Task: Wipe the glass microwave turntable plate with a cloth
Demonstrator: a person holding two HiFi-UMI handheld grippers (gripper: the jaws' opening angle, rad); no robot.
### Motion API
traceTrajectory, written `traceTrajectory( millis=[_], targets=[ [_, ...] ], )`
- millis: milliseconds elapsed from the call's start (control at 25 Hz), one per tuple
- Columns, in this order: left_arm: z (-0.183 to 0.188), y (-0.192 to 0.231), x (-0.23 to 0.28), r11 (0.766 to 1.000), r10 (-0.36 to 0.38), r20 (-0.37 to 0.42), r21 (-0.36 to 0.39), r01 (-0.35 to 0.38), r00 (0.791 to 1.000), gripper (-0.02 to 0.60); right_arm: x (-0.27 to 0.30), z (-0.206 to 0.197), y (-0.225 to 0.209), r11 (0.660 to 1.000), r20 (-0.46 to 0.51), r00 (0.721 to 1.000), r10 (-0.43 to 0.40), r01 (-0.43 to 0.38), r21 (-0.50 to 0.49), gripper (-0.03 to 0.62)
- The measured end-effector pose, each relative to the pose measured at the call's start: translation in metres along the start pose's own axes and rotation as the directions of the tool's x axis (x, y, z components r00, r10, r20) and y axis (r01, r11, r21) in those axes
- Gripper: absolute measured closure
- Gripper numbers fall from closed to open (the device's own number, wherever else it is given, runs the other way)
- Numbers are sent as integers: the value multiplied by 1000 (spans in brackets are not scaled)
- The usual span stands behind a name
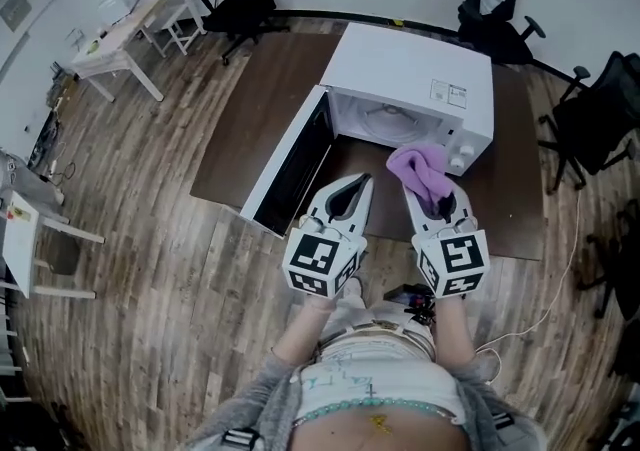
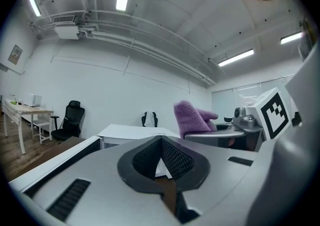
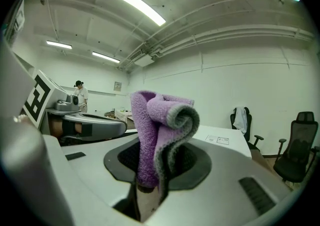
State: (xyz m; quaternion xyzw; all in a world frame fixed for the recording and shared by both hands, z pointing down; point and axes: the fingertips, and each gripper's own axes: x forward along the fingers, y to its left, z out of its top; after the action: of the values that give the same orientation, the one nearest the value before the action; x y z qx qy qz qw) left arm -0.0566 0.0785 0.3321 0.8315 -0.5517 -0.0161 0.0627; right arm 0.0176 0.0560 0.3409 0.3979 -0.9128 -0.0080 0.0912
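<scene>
Turntable plate (image 1: 386,121) lies inside microwave (image 1: 410,69), beyond right gripper (image 1: 436,201) clamping cloth (image 1: 420,167).

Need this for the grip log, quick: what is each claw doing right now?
Left claw: closed, empty.
Right claw: closed on the purple cloth.

Fuzzy purple cloth (image 3: 150,140), matt wood-plank floor (image 1: 150,269)

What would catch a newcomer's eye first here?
The purple cloth stands out, clamped upright in the right hand-held gripper, in front of the white microwave. Its door stands open at the left, the glass turntable plate inside; the left hand-held gripper is shut and empty.
</scene>
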Motion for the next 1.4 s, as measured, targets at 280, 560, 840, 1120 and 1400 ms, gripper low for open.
traceTrajectory(
  millis=[280,560,840,1120,1400],
  targets=[
    [-8,7,22,996,-90,-26,-19,90,996,571,12,-13,-12,997,-42,996,-75,76,34,479],
    [-15,13,46,993,-111,-43,-39,109,993,571,32,-21,-25,996,-64,996,-67,71,53,479],
    [-10,31,86,998,-56,-69,-19,55,996,571,72,-13,-52,999,-51,999,11,-8,47,477],
    [5,39,134,1000,-10,-81,-2,9,997,571,104,1,-89,996,-45,995,87,-85,36,477],
    [7,37,167,1000,19,-69,-1,-19,997,571,117,-3,-113,990,-46,989,138,-137,29,479]
  ],
)
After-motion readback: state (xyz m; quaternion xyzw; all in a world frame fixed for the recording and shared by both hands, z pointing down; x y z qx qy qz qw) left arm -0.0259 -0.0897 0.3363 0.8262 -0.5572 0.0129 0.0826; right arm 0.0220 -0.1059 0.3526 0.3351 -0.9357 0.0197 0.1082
